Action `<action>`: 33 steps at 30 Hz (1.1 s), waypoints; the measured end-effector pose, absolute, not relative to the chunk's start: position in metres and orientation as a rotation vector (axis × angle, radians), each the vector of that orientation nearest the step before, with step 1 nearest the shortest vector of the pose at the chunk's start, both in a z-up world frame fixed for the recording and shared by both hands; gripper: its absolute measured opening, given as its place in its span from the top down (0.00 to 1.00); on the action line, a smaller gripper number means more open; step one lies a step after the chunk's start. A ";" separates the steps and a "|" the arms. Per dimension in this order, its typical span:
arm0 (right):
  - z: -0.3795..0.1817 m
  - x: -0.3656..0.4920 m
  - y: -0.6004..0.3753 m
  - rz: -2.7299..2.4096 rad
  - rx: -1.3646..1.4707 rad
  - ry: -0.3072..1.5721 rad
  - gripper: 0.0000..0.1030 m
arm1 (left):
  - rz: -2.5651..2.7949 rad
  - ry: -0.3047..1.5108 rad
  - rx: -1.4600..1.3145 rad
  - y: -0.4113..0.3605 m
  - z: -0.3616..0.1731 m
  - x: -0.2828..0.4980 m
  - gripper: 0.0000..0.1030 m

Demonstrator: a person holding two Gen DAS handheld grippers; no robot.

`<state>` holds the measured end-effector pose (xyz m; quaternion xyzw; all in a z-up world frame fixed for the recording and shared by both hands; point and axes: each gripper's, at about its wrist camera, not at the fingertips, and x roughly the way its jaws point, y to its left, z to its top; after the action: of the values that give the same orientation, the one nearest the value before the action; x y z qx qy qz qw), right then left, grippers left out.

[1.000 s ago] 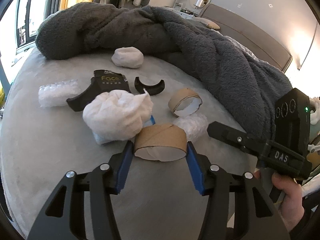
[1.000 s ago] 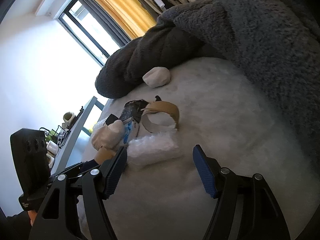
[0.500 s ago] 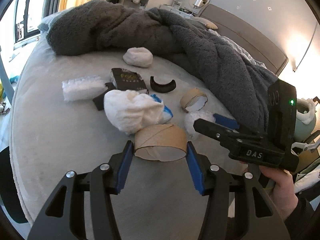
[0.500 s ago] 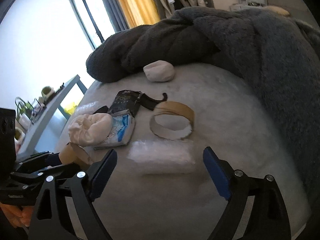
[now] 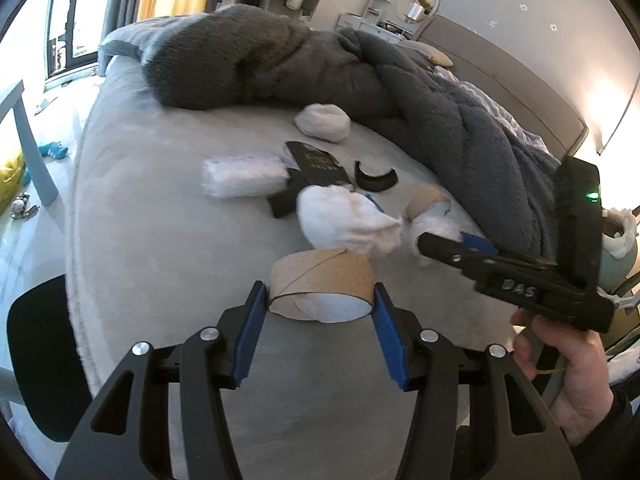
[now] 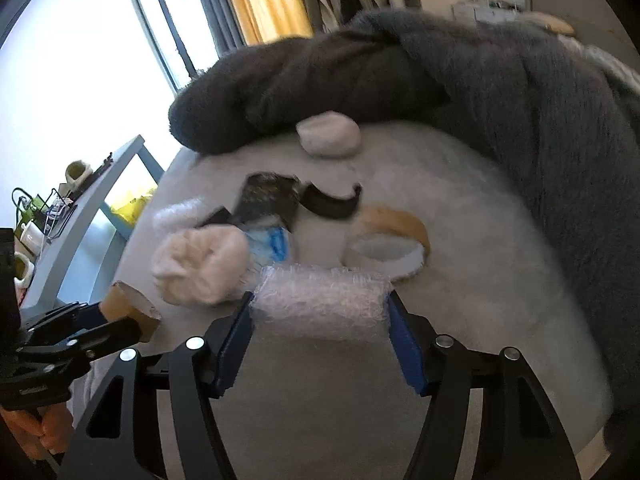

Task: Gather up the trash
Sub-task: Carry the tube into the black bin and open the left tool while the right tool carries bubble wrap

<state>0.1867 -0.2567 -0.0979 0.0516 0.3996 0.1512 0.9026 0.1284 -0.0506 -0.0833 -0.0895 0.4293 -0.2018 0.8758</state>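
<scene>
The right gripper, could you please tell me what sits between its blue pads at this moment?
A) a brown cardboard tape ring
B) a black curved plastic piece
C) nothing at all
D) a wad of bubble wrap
D: in the right wrist view the right gripper has just been closing, and its blue pads press on both ends of the bubble wrap, while the left gripper holds the cardboard ring.

brown tape core on its side, bubble wrap lying crosswise, white wad, black packet, all on the bed
</scene>
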 end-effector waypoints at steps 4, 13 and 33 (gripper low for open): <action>-0.079 0.185 -0.244 0.318 0.078 0.757 0.37 | -0.389 0.868 -0.184 -0.034 -0.078 0.126 0.46; -0.059 0.189 -0.207 0.391 0.068 0.693 0.37 | -0.294 0.820 -0.185 0.014 -0.075 0.123 0.46; -0.055 0.192 -0.078 0.575 0.008 0.693 0.37 | -0.083 0.917 -0.242 0.134 -0.116 0.119 0.46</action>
<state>0.1920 -0.0775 -0.0555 0.0040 0.3351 0.2777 0.9003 0.1192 0.1343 -0.1156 -0.1167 0.4412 -0.0399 0.8889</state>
